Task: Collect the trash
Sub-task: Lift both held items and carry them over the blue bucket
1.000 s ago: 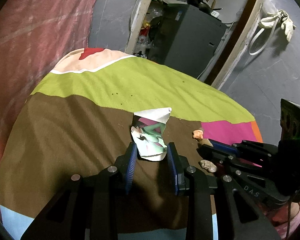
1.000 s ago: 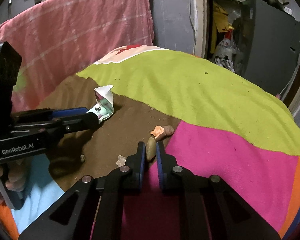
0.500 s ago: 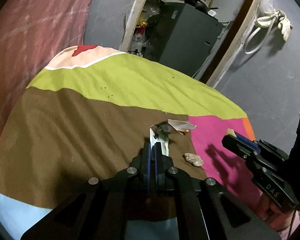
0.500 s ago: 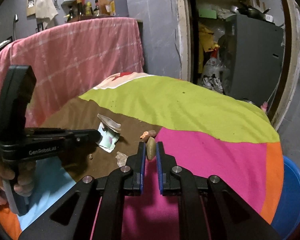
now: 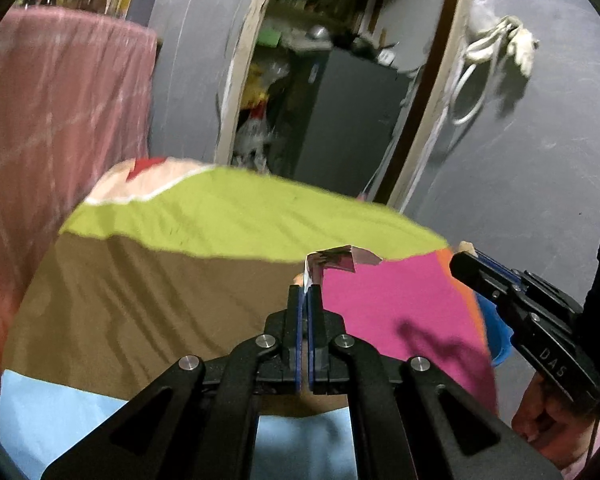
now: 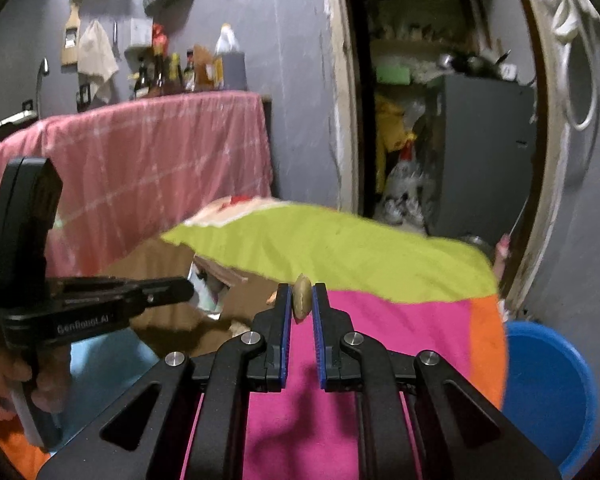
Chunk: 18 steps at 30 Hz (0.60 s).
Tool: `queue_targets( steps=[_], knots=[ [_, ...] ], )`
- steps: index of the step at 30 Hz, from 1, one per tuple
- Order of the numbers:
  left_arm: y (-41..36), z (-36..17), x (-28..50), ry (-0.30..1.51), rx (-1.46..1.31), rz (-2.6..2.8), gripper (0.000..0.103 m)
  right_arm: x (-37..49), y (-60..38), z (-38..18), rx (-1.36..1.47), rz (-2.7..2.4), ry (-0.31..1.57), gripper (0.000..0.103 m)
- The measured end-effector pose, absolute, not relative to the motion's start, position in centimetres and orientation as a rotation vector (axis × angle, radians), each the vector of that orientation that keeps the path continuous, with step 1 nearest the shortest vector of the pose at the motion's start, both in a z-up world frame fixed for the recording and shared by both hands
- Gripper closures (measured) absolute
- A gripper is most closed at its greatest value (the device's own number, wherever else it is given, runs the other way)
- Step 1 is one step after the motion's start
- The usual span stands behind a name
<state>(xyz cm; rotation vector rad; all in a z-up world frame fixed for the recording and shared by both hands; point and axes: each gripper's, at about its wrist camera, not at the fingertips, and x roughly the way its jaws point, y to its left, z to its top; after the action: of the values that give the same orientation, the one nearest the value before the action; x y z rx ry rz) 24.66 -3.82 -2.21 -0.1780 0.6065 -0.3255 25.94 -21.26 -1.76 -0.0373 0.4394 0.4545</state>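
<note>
Your left gripper [image 5: 308, 290] has its jaws pressed nearly together, pinching the lower edge of a crumpled paper wrapper [image 5: 334, 260]. The wrapper stands up from the tips toward 12 o'clock in the left wrist view, lifted clear of the multicoloured cloth [image 5: 228, 216], and its top folds over toward 2 o'clock. In the right wrist view the same wrapper hangs at the tip of the left gripper at about 9 o'clock from centre, over the brown panel of the cloth.

Your right gripper [image 6: 301, 298] has its jaws closed on a small tan scrap [image 6: 301, 297], stone-like in shape, held upright between the blue pads [image 6: 285, 320]. What the scrap is made of you cannot tell from these views. It is held above the seam where the pink and green panels meet.

A blue tub [image 6: 548, 392] sits beside the cloth's orange edge, at 4 o'clock in the right wrist view; only its rim and inner wall show. A further small pale piece [image 6: 238, 326] lies on the brown panel, at 8 o'clock from the right gripper's tips; it is blurred. Your hand [image 5: 540, 428] grips the right gripper's handle at 4 o'clock in the left wrist view.
</note>
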Motion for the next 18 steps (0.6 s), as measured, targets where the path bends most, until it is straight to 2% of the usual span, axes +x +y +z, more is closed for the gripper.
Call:
queue_targets(
  steps=[13,18],
  knots=[
    [-11.9,5.8,20.8,0.2,-0.206,-0.427,0.103,18.8,-28.0,6.2,-0.094,0.194,0.026,0.095],
    [-15.8,7.7,19.6,0.108,-0.218,-0.471,0.103,17.2,-30.8,7.9,-0.13,0.092,-0.079,0.095]
  ],
)
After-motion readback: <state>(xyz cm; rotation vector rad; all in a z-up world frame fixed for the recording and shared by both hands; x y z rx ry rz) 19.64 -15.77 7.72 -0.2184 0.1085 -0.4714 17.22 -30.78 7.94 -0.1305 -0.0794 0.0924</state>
